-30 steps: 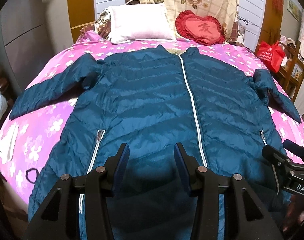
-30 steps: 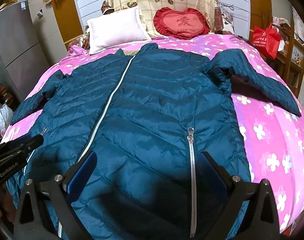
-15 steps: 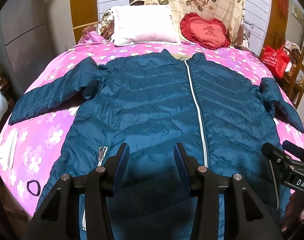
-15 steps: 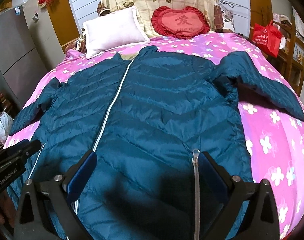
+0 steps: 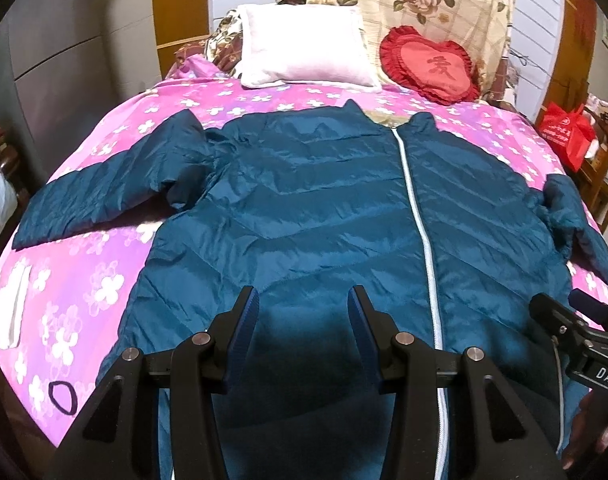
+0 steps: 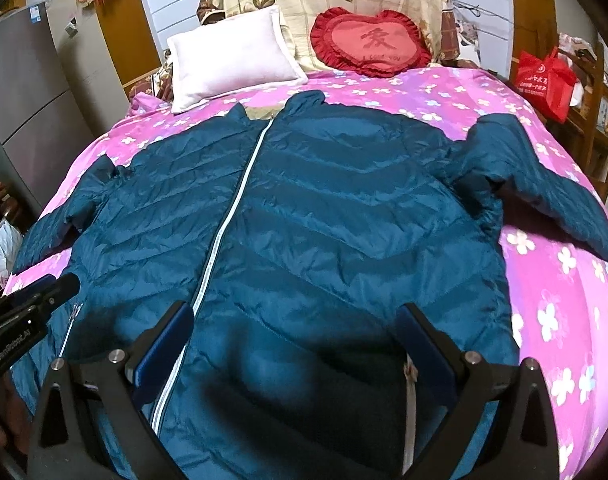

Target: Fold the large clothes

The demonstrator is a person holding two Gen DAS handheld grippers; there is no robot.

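I see the jacket [image 5: 323,208] spread flat on the bed [image 5: 84,280], and my left gripper [image 5: 302,312] and right gripper [image 6: 298,340] hang over its near hem, both released and empty.

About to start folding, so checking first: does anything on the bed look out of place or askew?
A small black hair tie lies loose on the pink sheet beside the jacket. The jacket itself lies flat, zipped, sleeves spread.

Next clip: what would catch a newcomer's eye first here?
A big teal puffer jacket lies spread flat, zipped, sleeves out, across a pink flowered bedspread. Behind its collar sit a red heart cushion and a white pillow. Both grippers hover open above the hem.
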